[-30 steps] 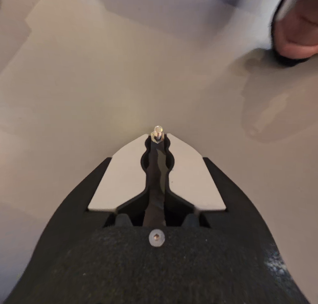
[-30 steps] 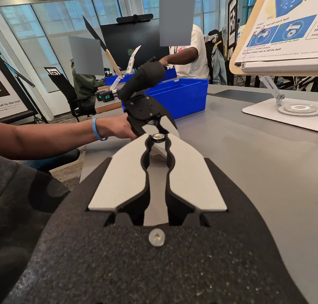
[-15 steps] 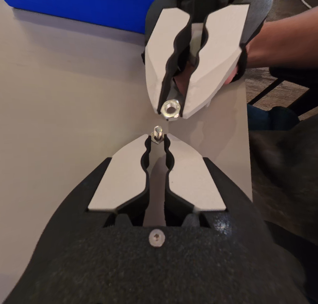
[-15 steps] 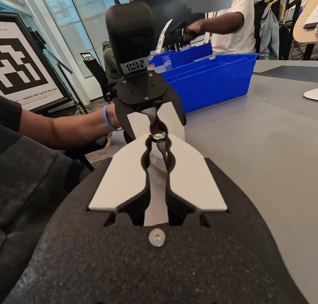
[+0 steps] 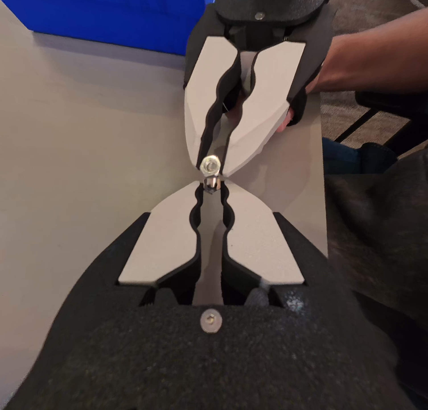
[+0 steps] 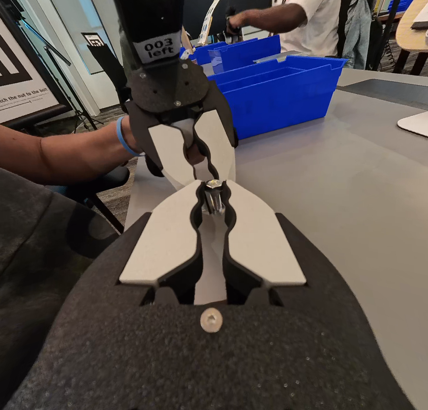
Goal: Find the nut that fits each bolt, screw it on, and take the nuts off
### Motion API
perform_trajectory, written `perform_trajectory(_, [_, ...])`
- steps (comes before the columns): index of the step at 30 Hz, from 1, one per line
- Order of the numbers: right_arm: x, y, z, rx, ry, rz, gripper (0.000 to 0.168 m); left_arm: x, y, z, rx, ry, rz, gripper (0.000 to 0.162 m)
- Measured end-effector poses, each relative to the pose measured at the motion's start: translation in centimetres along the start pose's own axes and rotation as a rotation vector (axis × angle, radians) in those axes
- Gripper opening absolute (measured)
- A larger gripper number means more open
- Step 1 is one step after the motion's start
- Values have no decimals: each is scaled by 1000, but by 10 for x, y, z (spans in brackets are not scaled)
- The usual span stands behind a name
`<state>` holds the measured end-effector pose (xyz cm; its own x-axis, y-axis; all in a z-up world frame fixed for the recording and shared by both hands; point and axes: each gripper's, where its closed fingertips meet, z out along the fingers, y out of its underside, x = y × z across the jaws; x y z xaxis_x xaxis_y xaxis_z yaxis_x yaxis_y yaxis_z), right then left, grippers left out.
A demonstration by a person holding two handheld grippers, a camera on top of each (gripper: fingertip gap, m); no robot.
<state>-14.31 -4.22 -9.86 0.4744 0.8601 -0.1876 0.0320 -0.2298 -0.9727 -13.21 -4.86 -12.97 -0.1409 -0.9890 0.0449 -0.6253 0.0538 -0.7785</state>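
Note:
My left gripper (image 5: 210,187) is shut on the head of a small silver bolt (image 5: 211,182), with the threaded end pointing away from it. My right gripper (image 6: 213,186) is shut on a silver hex nut (image 6: 213,183). The two grippers meet tip to tip above the grey table. In the left wrist view the nut (image 5: 210,166) faces me in the right gripper (image 5: 209,168), and the bolt's end sits at its hole. In the right wrist view a threaded shaft (image 6: 215,203) shows between the right fingers, below the left gripper (image 6: 205,178). How far the bolt is in the nut is hidden.
A blue bin (image 6: 278,97) stands on the grey table (image 6: 324,190) behind the grippers; it also shows in the left wrist view (image 5: 104,9). The table's edge (image 5: 323,190) runs close on the operator's side. A white stand base (image 6: 414,123) lies far right. Other people work behind. The grippers are tip to tip, or close to it. From either gripper's tips it is about 40 cm to the white stand base (image 6: 414,123).
The left gripper swung from facing bare table to facing the right gripper. The two grippers closed the gap, and the nut came down onto the bolt's end.

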Motion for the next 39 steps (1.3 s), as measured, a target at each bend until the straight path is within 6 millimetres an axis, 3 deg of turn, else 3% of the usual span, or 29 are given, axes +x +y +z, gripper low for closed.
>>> perform_trajectory(7, [-1, -18, -13, 122, -59, 92, 15, 6, -22, -23, 271, 178, -169, 13])
perform_trajectory(12, [-5, -50, -32, 324, -159, 199, 15, 5, -22, -28, 363, 261, -251, 13])
perform_trajectory(17, [1, -47, -39, 322, -128, 221, 14, 7, -32, -37, 478, 341, -309, 13])
perform_trajectory(23, [3, -40, -39, 263, -65, 165, 15, -45, 20, -11, 176, -55, -277, 13])
perform_trajectory(28, [3, -36, -37, 242, -54, 151, 15, -55, 40, -7, 11, -147, -208, 13])
perform_trajectory(33, [13, -25, -29, 198, 5, 180, 15, -25, 12, -12, 167, 21, -184, 13])
perform_trajectory(39, [-7, -54, -32, 416, -169, 305, 14, 13, -42, -40, 491, 332, -271, 13])
